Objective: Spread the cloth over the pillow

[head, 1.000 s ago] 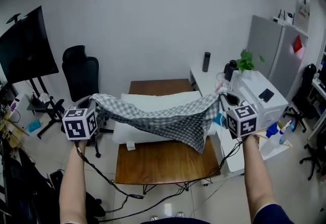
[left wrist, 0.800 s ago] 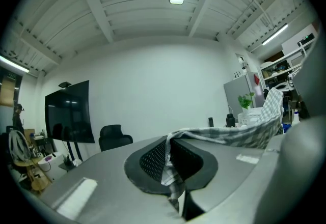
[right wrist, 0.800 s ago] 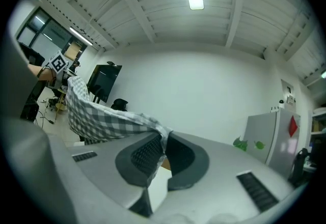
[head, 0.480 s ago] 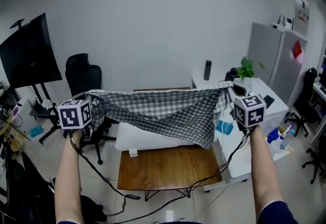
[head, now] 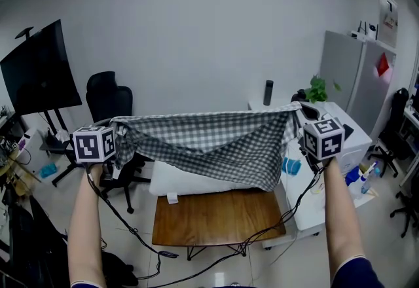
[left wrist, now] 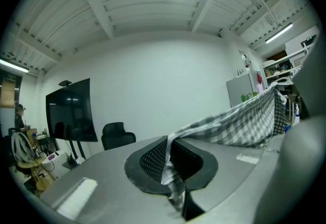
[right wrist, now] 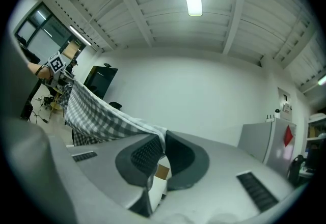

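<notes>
Your left gripper (head: 120,131) is clamped shut on one corner of the checked cloth (head: 209,143), and your right gripper (head: 298,114) is clamped on the opposite corner. In the left gripper view the ribbed pads (left wrist: 153,159) pinch a fold of the fabric. The right gripper view shows the same, with the weave caught between its pads (right wrist: 145,154).

You hold the cloth stretched in the air between the two grippers. Its long axis runs left to right across the head view and its top edge is close to level. The middle sags in a shallow fold, and the lower edge hangs lowest toward your right side.

The white pillow (head: 190,180) lies on the wooden surface (head: 216,218) below and behind the hanging cloth. Its long axis also runs left to right, parallel to the cloth's top edge. The cloth hides the pillow's upper part, and you cannot tell from these views whether its lower edge touches the pillow.

A black office chair (head: 110,93) stands beyond your left gripper, and a white desk (head: 308,205) sits beside your right arm
</notes>
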Tool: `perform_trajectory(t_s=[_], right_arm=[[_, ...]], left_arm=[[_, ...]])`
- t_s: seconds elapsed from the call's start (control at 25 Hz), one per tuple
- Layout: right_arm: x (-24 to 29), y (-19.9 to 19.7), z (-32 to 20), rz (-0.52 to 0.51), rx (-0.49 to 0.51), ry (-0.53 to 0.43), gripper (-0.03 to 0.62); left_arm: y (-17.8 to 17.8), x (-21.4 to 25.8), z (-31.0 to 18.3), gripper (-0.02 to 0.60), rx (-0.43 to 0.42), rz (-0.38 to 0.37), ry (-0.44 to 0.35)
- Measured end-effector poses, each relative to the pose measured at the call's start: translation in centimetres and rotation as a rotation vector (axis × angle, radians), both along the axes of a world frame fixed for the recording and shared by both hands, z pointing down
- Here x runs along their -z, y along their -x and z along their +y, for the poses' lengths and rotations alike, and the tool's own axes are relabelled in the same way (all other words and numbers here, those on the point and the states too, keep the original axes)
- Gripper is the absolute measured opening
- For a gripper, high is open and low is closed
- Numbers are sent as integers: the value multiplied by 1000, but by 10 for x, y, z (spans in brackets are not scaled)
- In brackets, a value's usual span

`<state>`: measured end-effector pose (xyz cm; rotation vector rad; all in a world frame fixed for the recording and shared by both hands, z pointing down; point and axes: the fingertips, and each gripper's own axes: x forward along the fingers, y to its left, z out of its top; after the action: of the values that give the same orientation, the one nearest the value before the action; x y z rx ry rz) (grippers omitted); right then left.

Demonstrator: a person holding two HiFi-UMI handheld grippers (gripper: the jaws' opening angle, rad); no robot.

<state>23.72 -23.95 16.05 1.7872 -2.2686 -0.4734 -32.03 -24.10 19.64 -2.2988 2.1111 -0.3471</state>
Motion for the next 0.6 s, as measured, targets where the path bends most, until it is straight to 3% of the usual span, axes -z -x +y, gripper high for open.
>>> perform_trajectory(t_s=[0.6], right_arm=[[14,-29,-14,-7,18,-29,23]], left_arm=[[-27,7,-8,17,30,8,1]])
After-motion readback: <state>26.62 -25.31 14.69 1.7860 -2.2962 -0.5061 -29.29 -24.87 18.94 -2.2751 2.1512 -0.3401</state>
